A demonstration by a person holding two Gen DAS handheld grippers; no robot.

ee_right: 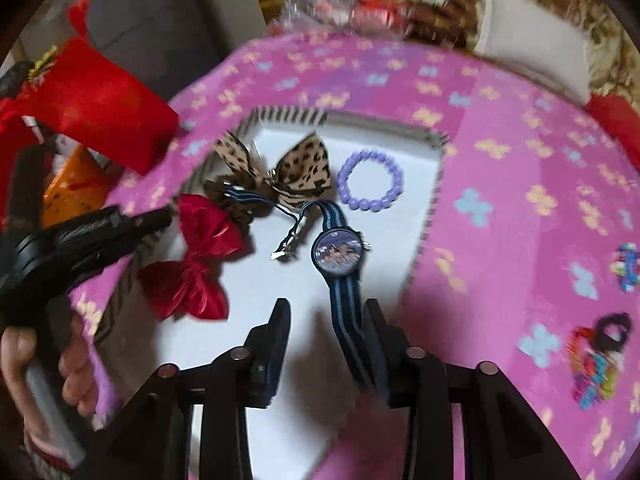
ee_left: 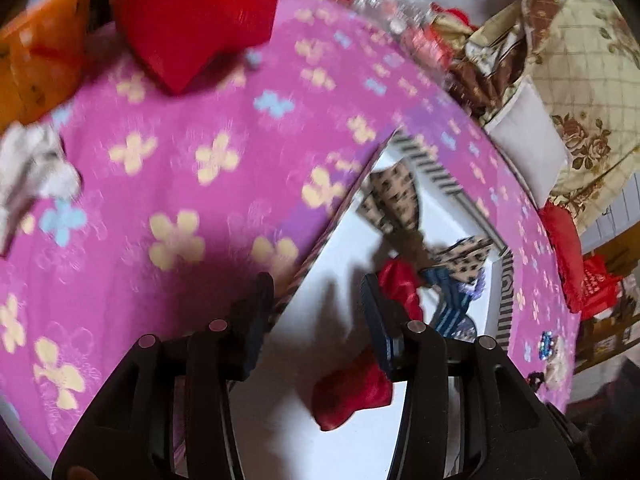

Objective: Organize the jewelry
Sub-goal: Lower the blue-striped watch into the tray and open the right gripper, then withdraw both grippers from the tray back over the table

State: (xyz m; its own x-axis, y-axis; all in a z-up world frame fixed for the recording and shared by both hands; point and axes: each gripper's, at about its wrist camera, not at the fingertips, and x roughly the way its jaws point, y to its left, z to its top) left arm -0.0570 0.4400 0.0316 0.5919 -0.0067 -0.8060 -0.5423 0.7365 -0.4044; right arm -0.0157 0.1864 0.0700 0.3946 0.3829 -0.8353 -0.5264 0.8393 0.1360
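Observation:
A white tray with a striped rim (ee_right: 434, 148) lies on the pink flowered cloth (ee_right: 520, 120). In it lie a red bow (ee_right: 200, 256), a leopard-print bow (ee_right: 288, 172), a purple bead bracelet (ee_right: 370, 180) and a blue striped watch (ee_right: 338, 250). My right gripper (ee_right: 326, 320) is open above the tray's near part; the watch strap lies along its right finger (ee_right: 374, 332). My left gripper (ee_left: 318, 296) is open over the tray's edge (ee_left: 304, 276), with the red bow (ee_left: 360, 388) by its right finger. The left gripper also shows in the right wrist view (ee_right: 120, 220).
A red cloth pouch (ee_right: 100, 108) and an orange bag (ee_right: 68, 184) lie at the left. Colourful hair ties (ee_right: 596, 364) and a beaded piece (ee_right: 628, 266) lie on the cloth at the right. Clear wrappers (ee_right: 340, 8), a white pillow (ee_right: 536, 60) and a floral blanket (ee_left: 580, 80) are beyond.

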